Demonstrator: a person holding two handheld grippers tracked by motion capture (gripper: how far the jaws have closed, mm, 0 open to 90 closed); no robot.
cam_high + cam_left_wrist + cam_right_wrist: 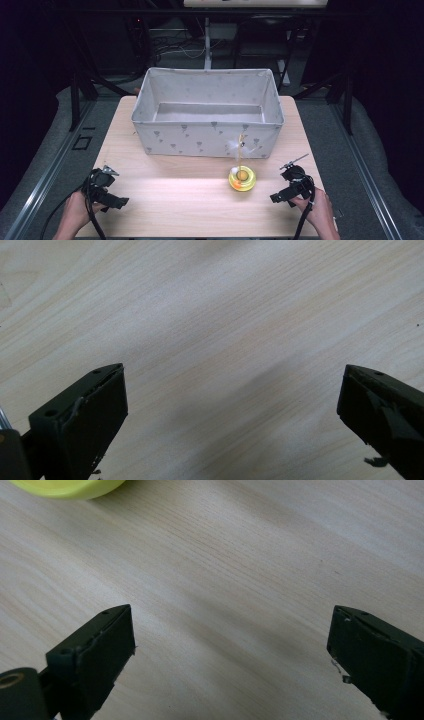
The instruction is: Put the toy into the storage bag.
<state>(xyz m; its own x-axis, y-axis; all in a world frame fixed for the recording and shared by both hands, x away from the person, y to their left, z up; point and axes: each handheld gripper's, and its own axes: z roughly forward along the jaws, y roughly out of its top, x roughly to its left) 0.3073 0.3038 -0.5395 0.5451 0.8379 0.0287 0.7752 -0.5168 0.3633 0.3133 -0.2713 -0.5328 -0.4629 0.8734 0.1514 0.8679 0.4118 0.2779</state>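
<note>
From the high view the whole table is taken in: a grey fabric box with a small printed pattern is set along the far edge, and a yellow round toy with a feathered stick rising from it is placed just in front of the box's near wall, toward the right half of the table. The left gripper is held near the near-left corner, the right gripper near the near-right corner, the toy being nearer the right gripper and apart from it.

In the left gripper view, the left gripper is seen released, its jaws spread wide over bare wood with nothing between them. In the right gripper view, the right gripper is likewise seen released, nothing being held. The toy is cut off at the top left edge there, so that just a yellow rim is shown; the feathers and stick are given by the high view alone.

The inside floor of the box is partly hidden by its near wall. What sits inside the toy's ring is too small to be made out, beyond an orange spot.
</note>
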